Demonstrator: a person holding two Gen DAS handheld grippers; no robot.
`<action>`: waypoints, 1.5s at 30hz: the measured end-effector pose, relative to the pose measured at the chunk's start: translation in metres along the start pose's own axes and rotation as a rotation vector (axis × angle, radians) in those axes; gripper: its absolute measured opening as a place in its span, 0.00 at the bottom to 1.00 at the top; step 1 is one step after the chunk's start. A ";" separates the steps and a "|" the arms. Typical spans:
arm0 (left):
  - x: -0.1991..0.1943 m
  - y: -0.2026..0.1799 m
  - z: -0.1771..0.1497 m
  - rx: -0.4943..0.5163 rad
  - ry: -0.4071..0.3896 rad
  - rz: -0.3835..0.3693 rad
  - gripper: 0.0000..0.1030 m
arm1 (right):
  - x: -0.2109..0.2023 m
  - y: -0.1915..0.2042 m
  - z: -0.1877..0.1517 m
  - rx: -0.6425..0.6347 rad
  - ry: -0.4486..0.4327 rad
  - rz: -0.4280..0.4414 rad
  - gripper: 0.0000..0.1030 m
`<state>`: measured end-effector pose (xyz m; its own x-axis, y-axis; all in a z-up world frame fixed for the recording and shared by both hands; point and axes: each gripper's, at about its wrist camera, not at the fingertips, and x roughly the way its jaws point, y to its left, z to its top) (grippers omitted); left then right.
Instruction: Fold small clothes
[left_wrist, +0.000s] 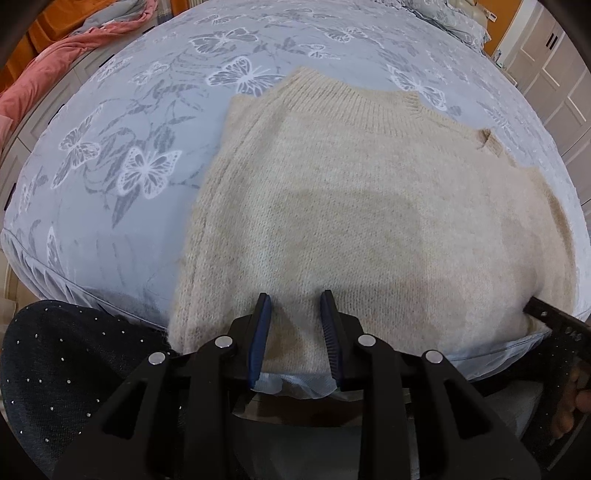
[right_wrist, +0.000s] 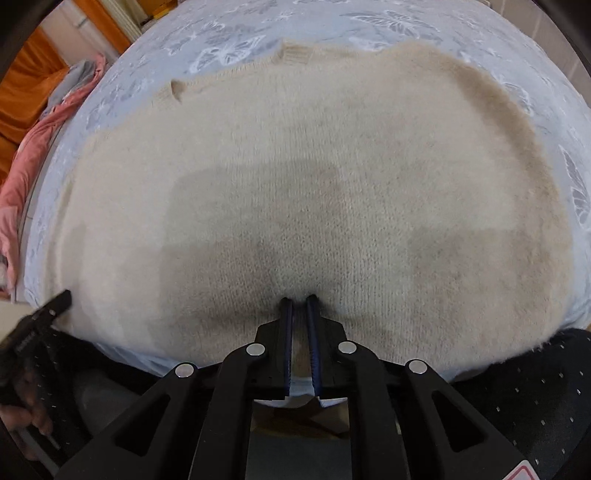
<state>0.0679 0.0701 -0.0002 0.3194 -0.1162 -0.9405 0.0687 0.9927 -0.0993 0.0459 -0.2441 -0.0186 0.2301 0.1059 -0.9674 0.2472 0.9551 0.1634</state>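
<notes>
Cream knit sweater (left_wrist: 369, 221) spread flat on the butterfly-print bedspread (left_wrist: 122, 155), ribbed collar toward twelve o'clock, hem at six o'clock over the bed's near edge. Left gripper (left_wrist: 295, 299) tipped steeply down over the hem, jaws partly apart, knit lying between the blue pads (left_wrist: 260, 332) without visible pinching. Right gripper (right_wrist: 299, 301) likewise pitched steeply down at the hem, jaws nearly together with a thin strip of knit in the narrow gap; real clamping impossible to confirm.

Only in the left wrist view: the collar in full, white cabinet doors (left_wrist: 554, 74) at two o'clock, the other gripper's tip at four o'clock. Only in the right wrist view: the sweater's fuzzy far edge at two o'clock, a hand (right_wrist: 26, 410) on the left tool at eight o'clock. Pink blanket (right_wrist: 22, 177) at nine o'clock.
</notes>
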 end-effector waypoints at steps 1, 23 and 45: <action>-0.004 0.002 0.000 -0.011 -0.007 -0.017 0.26 | -0.009 -0.003 0.001 0.011 -0.017 0.018 0.10; -0.011 0.076 0.015 -0.284 0.008 -0.138 0.11 | -0.095 -0.128 0.006 0.289 -0.255 0.023 0.12; 0.042 0.085 0.026 -0.502 0.043 -0.252 0.71 | 0.008 0.066 0.022 -0.137 0.055 0.102 0.20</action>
<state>0.1121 0.1489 -0.0395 0.3119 -0.3611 -0.8788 -0.3234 0.8294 -0.4555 0.0850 -0.1865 -0.0112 0.1946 0.2160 -0.9568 0.0939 0.9669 0.2374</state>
